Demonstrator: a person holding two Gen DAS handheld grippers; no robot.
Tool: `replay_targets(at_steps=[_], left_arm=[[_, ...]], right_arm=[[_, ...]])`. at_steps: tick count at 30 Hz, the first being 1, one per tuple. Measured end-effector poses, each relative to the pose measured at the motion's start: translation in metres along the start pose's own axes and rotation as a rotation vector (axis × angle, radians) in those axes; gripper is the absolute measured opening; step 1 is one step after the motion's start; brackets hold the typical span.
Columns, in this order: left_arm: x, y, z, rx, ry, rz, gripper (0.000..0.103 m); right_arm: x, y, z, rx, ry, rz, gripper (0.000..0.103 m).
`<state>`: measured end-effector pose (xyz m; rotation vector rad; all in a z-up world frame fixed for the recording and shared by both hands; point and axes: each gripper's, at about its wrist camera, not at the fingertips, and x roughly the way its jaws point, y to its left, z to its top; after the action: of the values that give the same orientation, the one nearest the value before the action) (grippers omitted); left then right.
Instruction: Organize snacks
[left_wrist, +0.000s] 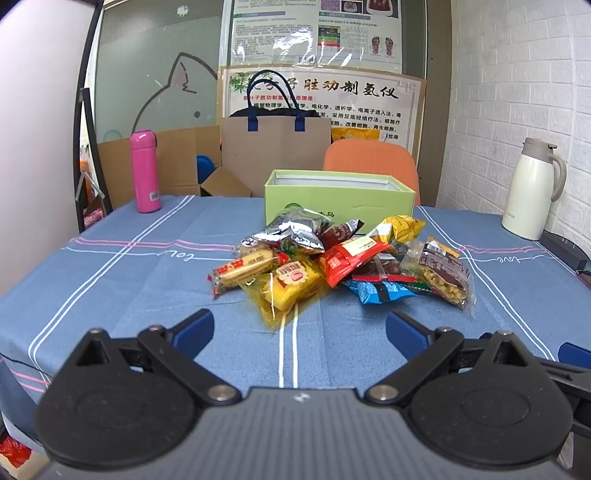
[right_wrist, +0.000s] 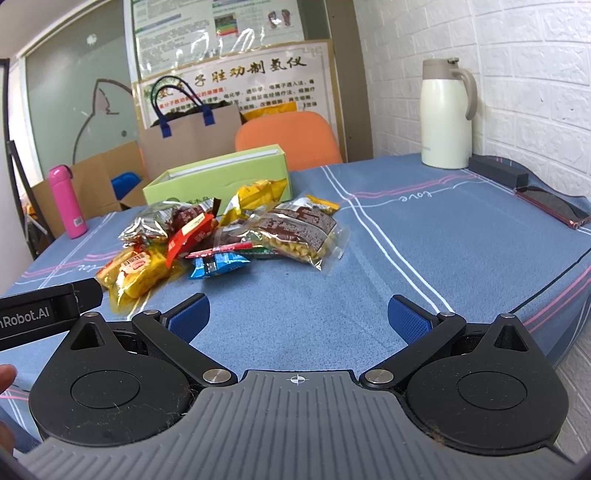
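A pile of snack packets (left_wrist: 332, 262) lies mid-table, in front of an open green box (left_wrist: 338, 197). It includes a yellow packet (left_wrist: 291, 284), a red packet (left_wrist: 351, 258), a blue packet (left_wrist: 380, 290), a silver bag (left_wrist: 295, 230) and a clear bag of yellow kernels (left_wrist: 441, 277). My left gripper (left_wrist: 299, 330) is open and empty, just short of the yellow packet. My right gripper (right_wrist: 299, 317) is open and empty, nearer than the pile (right_wrist: 221, 236) and right of it. The green box (right_wrist: 218, 181) stands behind.
A pink bottle (left_wrist: 145, 171) stands at the far left, a cream jug (left_wrist: 530, 190) at the far right. A phone (right_wrist: 552, 206) and a dark case (right_wrist: 498, 173) lie near the right table edge. An orange chair (left_wrist: 371, 157) and paper bag (left_wrist: 275, 147) stand behind. The left gripper's body (right_wrist: 44, 314) shows at left.
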<state>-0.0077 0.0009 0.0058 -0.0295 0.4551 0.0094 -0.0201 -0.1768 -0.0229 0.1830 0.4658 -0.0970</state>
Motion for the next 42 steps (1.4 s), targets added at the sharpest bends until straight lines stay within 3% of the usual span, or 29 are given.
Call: replay_targets(at_steps=[15,24,34,42], left_arm=[[0.009,0.002,-0.002,-0.001,0.010,0.020,0.098],[0.048,-0.003,0.000,0.014,0.075,0.091,0.098],[0.090,-0.009,0.016,0.052,0.133,0.147,0.098],[0.132,-0.012,0.050,0.052,0.162,0.121,0.098]], right_arm=[[0.002,0.001,-0.002,-0.007,0.008,-0.002,0.093],[0.020,0.004,0.000,-0.045,0.014,0.002,0.093],[0.057,-0.007,0.016,0.020,0.047,0.048,0.093],[0.091,-0.012,0.038,0.049,0.062,0.080,0.093]])
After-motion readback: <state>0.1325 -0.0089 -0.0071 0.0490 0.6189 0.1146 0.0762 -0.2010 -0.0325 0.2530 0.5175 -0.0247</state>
